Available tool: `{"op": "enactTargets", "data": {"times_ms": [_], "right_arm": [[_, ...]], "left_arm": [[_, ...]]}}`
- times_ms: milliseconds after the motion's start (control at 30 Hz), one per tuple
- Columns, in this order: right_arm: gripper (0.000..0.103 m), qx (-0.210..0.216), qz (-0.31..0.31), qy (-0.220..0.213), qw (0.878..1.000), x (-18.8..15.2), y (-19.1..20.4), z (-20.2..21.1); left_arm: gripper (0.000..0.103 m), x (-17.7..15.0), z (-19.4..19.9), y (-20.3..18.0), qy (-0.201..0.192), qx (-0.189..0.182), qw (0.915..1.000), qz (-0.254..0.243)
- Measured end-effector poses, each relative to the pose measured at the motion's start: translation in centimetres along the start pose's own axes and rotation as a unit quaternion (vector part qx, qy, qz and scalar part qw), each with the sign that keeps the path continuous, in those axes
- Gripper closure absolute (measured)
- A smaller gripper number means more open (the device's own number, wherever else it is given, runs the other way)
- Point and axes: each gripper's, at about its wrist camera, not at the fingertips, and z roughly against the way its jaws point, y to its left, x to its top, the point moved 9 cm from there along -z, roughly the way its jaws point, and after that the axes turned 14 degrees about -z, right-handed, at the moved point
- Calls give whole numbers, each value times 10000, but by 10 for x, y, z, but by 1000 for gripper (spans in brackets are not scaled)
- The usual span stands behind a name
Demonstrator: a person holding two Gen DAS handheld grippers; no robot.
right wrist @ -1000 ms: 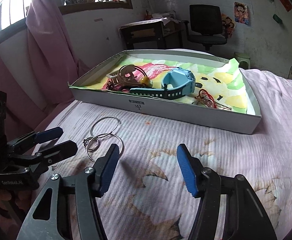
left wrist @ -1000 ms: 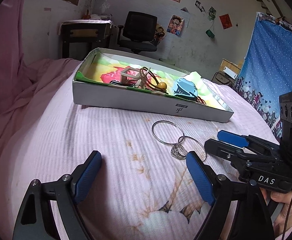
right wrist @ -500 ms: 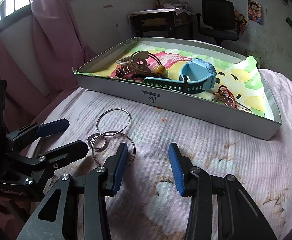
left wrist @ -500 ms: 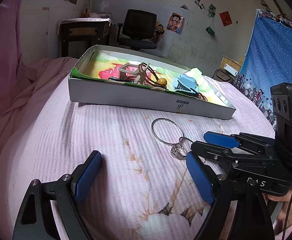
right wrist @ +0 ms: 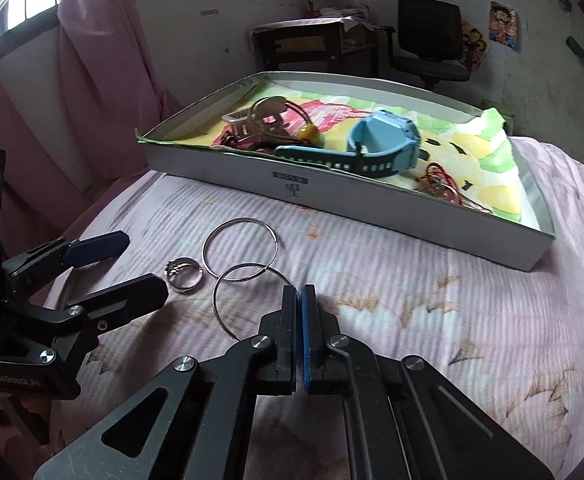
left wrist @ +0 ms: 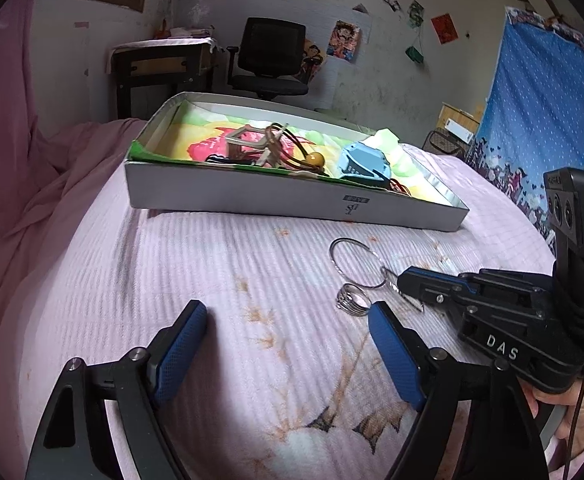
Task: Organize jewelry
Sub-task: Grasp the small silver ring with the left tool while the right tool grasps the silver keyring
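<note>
Since the earlier frame, right gripper [right wrist: 299, 300] has been closing and is now gripping the nearer hoop [right wrist: 248, 294] on the bedspread [right wrist: 411, 300]; left gripper [left wrist: 284, 344] is hanging spread, box [left wrist: 292, 200] edge well beyond.

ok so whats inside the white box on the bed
In the white box, on a colourful paper lining: a light blue watch, a tan watch band, a yellow bead and red cords. Things beneath the tangle stay hidden.

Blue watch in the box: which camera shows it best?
The right wrist view: the blue watch lies side-on in the box, its strap and case fully visible. The left wrist view shows only its case end-on, partly behind the box wall.
</note>
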Motion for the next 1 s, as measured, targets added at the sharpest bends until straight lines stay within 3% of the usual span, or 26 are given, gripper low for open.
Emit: {"op": "enactTargets", "data": {"times_ms": [333,433,600,700,1000], "right_arm": [[101,-145,-387,-169,9990,1,-20,5],[101,-153,-412,-204,9988,1,-22,5],[101,-130,-439,-234,9987,1,-22,5],[101,-103,-468,-259,9985,1,-23,6],[101,-37,-540,-512,9972,5,-25,15]], "left_arm": [[35,10,-6,-11,73,-73,9995,-304],[46,10,-5,-17,67,-118,9989,-444],[74,10,-6,-30,92,-260,9972,-690],[83,9,-7,-35,108,-273,9964,-789],[83,13,-1,-35,-38,-124,9966,-818]]}}
